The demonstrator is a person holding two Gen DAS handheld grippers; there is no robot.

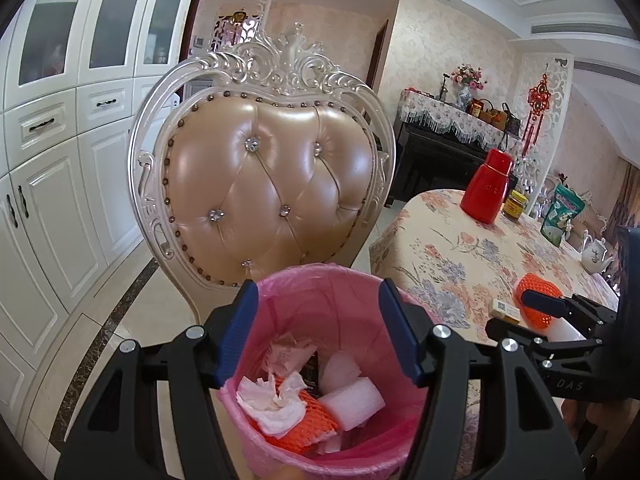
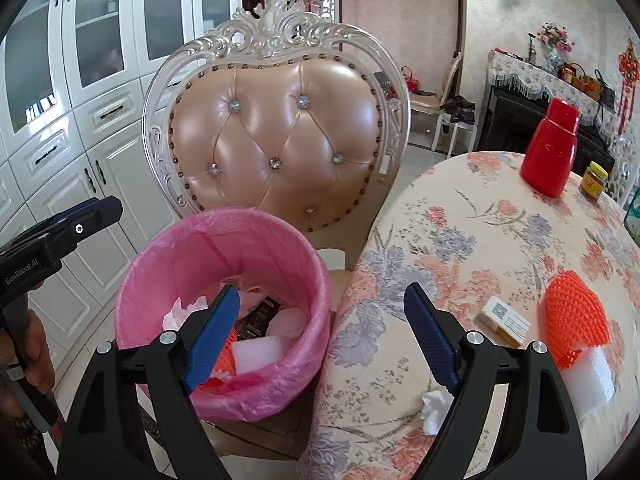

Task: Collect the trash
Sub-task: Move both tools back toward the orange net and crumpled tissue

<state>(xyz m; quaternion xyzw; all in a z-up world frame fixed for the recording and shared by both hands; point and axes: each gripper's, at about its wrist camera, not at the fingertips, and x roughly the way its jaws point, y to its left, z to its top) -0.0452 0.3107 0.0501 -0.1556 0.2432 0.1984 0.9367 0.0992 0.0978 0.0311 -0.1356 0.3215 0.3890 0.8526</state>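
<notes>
Left gripper [image 1: 318, 330] above the pink-lined bin [image 1: 280, 452], jaws apart, nothing between them. Right gripper [image 2: 322, 338] also with jaws apart and empty, hanging over the gap between bin and tabletop [image 2: 500, 240].

Inside the bin already: crumpled tissue [image 1: 272, 398], orange foam net [image 1: 298, 426], white foam pieces [image 1: 352, 402]. Remaining on the tabletop, to the right and near: an orange foam net around white foam [image 2: 576, 320], a small card box [image 2: 506, 320], a crumpled tissue [image 2: 436, 410] close to the table edge.

Possible troubles from here, as a judgement only:
- Tissue near the edge, light and soft; easy to push off the tabletop with a finger instead of pinching it.
- Net and foam probably loose together; a grip on the net alone likely to leave the foam behind or drop it on the way.
- Bin standing on the chair seat [image 2: 256, 436], not on the floor; a knock from either gripper able to tip it.
- Red bottle [image 2: 550, 148] and jar [image 2: 594, 180] far on the tabletop, not trash; to be left alone.
</notes>
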